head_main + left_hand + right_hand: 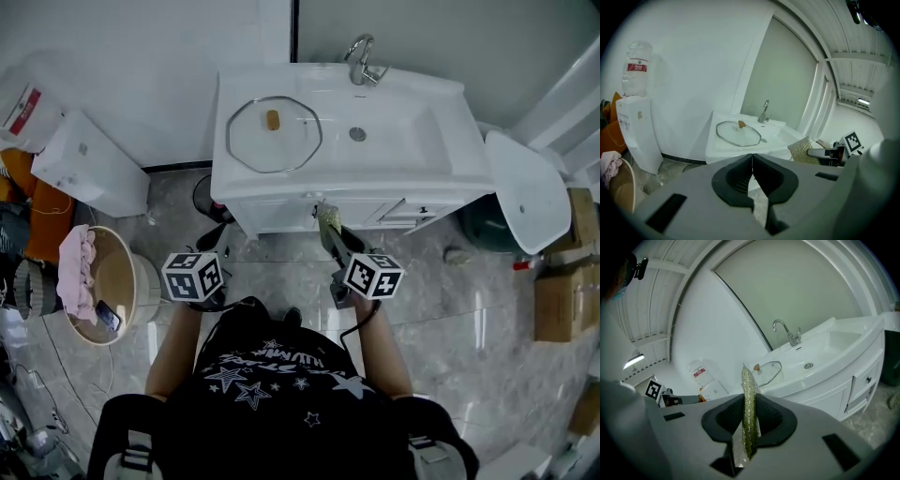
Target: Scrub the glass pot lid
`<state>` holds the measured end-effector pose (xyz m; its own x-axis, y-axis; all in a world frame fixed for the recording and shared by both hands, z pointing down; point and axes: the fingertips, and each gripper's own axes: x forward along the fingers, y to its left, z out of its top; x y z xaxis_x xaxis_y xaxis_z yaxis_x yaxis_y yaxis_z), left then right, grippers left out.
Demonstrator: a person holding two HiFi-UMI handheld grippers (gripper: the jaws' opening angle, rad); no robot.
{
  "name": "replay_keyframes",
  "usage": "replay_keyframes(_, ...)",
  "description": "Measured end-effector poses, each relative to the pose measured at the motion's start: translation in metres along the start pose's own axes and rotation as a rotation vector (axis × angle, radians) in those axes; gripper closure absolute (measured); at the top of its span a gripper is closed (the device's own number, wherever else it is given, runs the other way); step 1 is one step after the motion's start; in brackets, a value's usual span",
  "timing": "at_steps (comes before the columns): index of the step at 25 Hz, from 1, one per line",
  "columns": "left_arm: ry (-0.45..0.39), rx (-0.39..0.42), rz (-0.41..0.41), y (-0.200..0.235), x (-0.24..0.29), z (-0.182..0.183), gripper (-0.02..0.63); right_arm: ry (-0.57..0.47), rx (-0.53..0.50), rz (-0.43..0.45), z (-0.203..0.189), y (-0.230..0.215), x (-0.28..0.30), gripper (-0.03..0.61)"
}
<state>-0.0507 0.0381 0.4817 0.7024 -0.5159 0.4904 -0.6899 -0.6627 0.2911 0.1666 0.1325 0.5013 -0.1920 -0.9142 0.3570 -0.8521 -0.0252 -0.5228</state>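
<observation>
The glass pot lid (274,134) lies flat on the left part of the white counter (441,173), with its small brown knob (273,119) turned up. It has a metal rim and it sits just beside the sink basin (389,127), on its left. The faucet (361,61) stands at the back edge of the counter, behind the basin.

Both grippers are held in front of the counter, above the tiled floor (291,272), and neither one touches the lid. The left gripper (751,174) has its jaws pressed together with nothing between them; they point toward the lid, which shows further ahead in the left gripper view. The right gripper (749,427) has its jaws closed on a thin glittery scrub pad (749,399), yellow-green in colour. The pad stands upright on its edge between the jaws and its top rises above them. In the head view the pad is close to the front of the counter cabinet.

At the left, against the wall, stands a white water dispenser (89,169) with a bottle (23,108) on top. Near it on the floor is a round basket (131,281) holding a pink cloth (77,272) and a dark flat thing, maybe a phone.
</observation>
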Motion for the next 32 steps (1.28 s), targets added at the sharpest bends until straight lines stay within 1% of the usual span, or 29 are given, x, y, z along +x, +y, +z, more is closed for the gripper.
replay_keyframes(5,0.001,0.001,-0.007,0.002,0.013,0.006,0.603,0.009,0.006,-0.012,0.002,-0.009,0.01,0.509)
replay_keyframes(9,0.004,0.021,-0.03,0.007,0.036,0.018,0.604,0.012,0.002,-0.034,0.011,-0.02,0.021,0.509)
replay_keyframes(14,-0.005,0.031,-0.071,0.017,0.082,0.047,0.604,0.007,-0.03,-0.067,0.042,-0.039,0.049,0.509)
replay_keyframes(19,-0.007,0.03,-0.099,0.039,0.132,0.084,0.603,0.01,-0.079,-0.078,0.083,-0.054,0.101,0.509)
replay_keyframes(21,-0.006,0.029,-0.112,0.05,0.151,0.098,0.603,0.022,-0.124,-0.081,0.099,-0.057,0.124,0.509)
replay_keyframes(27,0.004,0.019,-0.15,0.077,0.198,0.132,0.604,0.09,-0.327,-0.087,0.136,-0.065,0.192,0.509)
replay_keyframes(32,0.011,0.023,-0.185,0.089,0.226,0.151,0.603,0.143,-0.47,-0.127,0.161,-0.082,0.239,0.509)
